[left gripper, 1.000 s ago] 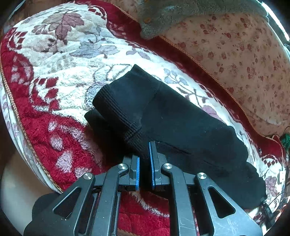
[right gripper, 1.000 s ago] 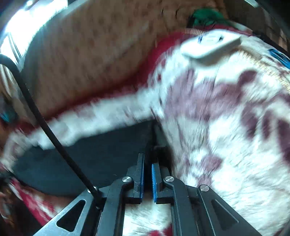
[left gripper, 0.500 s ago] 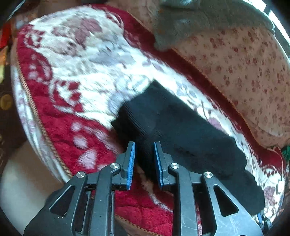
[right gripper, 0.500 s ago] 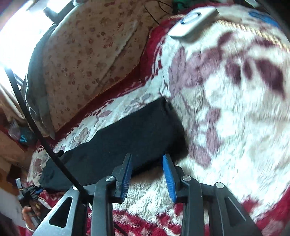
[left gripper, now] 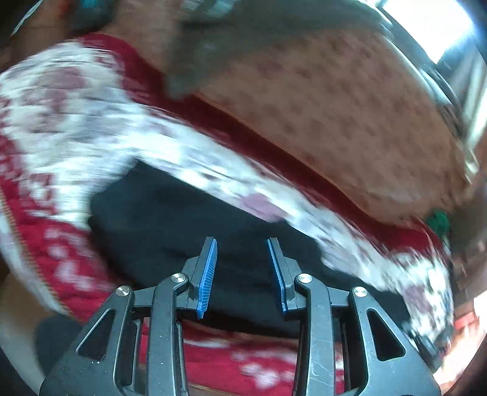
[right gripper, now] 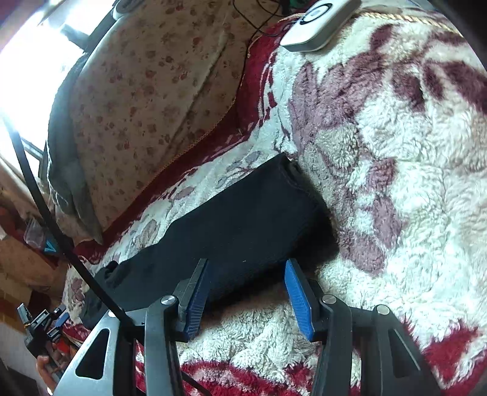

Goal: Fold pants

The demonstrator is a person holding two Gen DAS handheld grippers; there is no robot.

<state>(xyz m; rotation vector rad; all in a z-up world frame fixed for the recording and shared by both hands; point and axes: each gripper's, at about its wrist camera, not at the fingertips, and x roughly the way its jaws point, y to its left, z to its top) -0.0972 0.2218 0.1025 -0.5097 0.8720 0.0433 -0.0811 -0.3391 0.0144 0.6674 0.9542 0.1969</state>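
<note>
Pants point(left gripper: 188, 231), black and folded into a long band, lie across a fleecy red-and-white floral blanket point(left gripper: 70, 128) in the left wrist view, which is heavily blurred. The left gripper point(left gripper: 242, 254) hangs just over the near long edge of the cloth with its jaws spread wide and nothing between them; both blue pads point(left gripper: 208, 274) show against the black fabric, and whether they touch it cannot be told. Behind the blanket rises a beige flower-print backrest point(left gripper: 350, 121), and a grey cloth point(left gripper: 213, 54) hangs over its top at the upper left. In the right wrist view, which is sharp, the pants point(right gripper: 243, 219) run from the centre down toward the left, their squared end near the middle of the frame, resting on the blanket point(right gripper: 395, 182). The right gripper point(right gripper: 248, 277) sits low at the near edge of that end, jaws wide apart and empty, straddling the cloth's border where it meets the white pile. A black cable point(right gripper: 61, 243) crosses the left side in front of the pants. A flat white device point(right gripper: 319, 24) lies on the blanket near the top edge, beside the backrest point(right gripper: 146, 106).
</note>
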